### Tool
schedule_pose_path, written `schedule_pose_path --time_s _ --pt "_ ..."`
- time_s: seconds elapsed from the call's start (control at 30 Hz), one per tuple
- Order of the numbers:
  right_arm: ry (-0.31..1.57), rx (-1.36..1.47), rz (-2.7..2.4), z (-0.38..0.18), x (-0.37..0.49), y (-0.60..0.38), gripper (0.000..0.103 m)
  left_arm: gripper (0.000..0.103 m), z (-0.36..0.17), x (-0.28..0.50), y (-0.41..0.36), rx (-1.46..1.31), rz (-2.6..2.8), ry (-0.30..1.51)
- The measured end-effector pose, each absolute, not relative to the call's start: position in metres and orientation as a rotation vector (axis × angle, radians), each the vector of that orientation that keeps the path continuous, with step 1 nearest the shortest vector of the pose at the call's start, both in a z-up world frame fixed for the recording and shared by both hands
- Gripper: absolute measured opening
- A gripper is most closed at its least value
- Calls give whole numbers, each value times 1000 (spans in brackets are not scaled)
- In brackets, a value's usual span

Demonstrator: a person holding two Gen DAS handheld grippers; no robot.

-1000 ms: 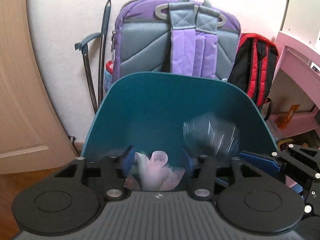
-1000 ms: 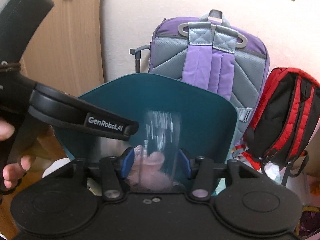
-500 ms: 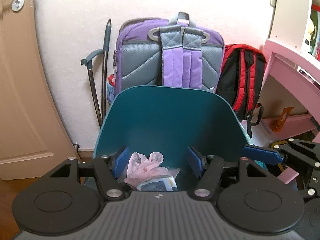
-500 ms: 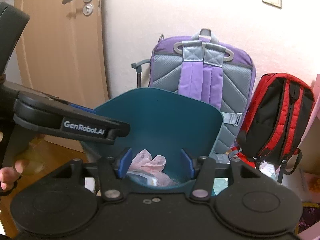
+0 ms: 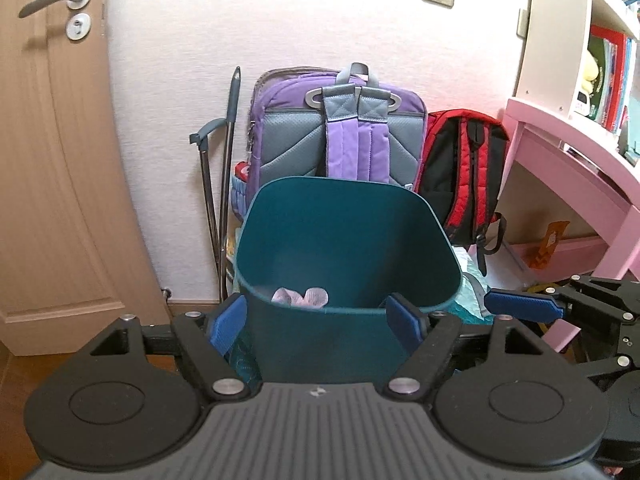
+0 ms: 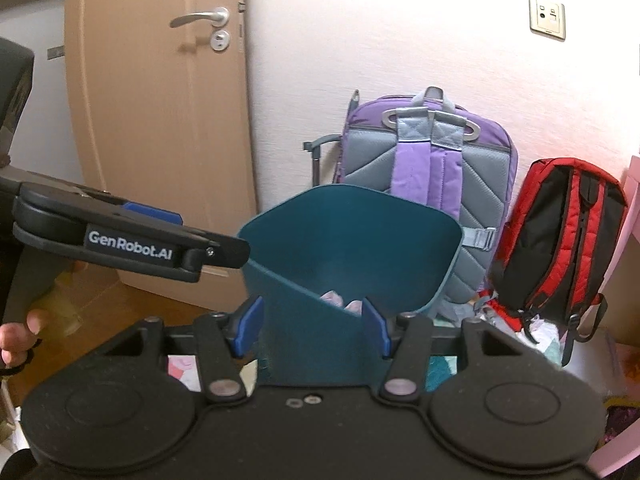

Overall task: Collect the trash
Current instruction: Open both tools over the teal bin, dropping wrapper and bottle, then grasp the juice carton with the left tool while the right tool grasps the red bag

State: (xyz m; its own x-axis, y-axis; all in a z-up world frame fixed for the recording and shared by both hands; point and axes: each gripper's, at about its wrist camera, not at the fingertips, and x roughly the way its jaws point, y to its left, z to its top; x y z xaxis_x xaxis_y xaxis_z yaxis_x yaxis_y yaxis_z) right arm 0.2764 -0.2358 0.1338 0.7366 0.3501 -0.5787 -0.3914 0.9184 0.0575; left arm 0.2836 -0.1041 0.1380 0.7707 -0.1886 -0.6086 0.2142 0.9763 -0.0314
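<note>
Teal bin (image 5: 344, 236) rim (both tongs clear)

Both wrist cameras look forward and slightly down, close behind the teal bin (image 5: 344, 240), facing the wall. Both share bin (image 6: 352, 236), purple backpack (image 5: 340, 132), and door (image 6: 152, 120).

The right gripper (image 6: 312, 326) hangs with jaws apart and nothing between them, in front of a teal bin (image 6: 352, 236) holding pink trash (image 6: 334, 299). The left gripper (image 6: 132, 236) reaches in from the left. Behind stand a purple backpack (image 6: 428, 160), a red backpack (image 6: 560, 236) and a door (image 6: 160, 140).
</note>
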Motion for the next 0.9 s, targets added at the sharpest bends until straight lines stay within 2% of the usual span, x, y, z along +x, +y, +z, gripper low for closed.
schedule_pose_path --time_s 0.47,0.9 --pt "659 -30 502 116 232 -217 55 95 112 213 -59 16 -236 653" --pt "798 -36 578 23 232 -186 55 97 15 197 -8 -36 -258 766"
